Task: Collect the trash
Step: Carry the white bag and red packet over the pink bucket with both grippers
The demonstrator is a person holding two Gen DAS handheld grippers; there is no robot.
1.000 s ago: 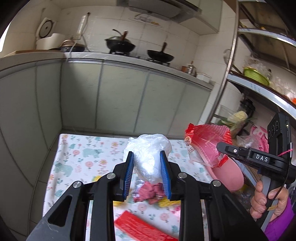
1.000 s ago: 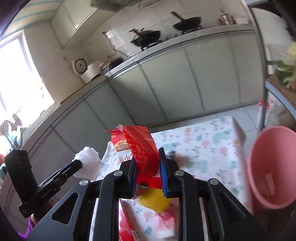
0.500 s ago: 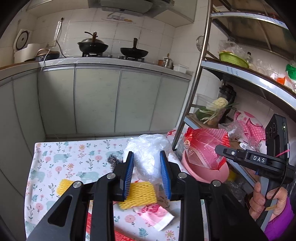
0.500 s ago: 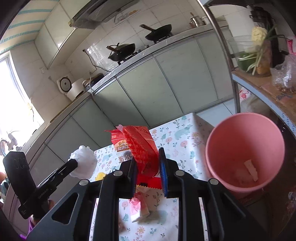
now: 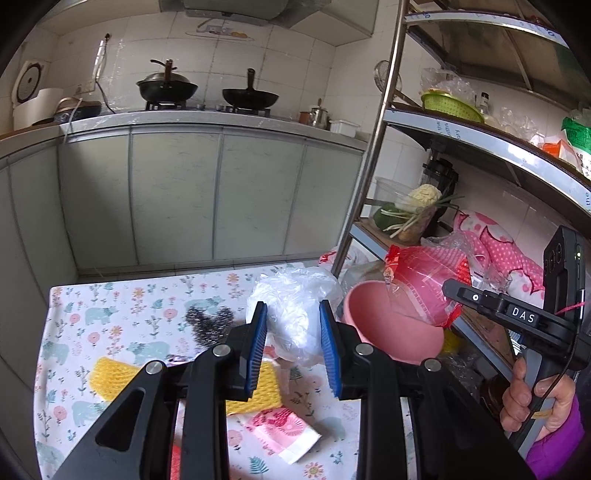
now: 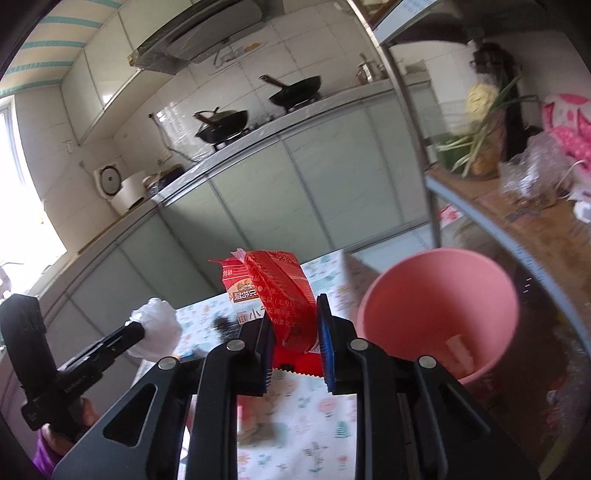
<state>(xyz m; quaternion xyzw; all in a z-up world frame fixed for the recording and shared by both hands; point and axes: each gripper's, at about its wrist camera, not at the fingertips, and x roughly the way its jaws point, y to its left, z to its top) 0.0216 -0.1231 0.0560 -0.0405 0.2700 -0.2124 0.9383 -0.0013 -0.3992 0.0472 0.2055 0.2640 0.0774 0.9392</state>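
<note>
Plastic bag pinched in left jaws, red wrapper in right jaws; both held beside pink bin for dropping.

Ahead of the tool and above it, a grey countertop runs over pale green cabinet doors. On it stand a lidded black wok and, just to its right, an open black pan, with a white rice cooker far off to the left. A range hood hangs overhead. To the right of the tool rises a metal shelf rack; one shelf carries a green colander, a lower one a cauliflower with green onions. Directly below lies a floral tablecloth.
</note>
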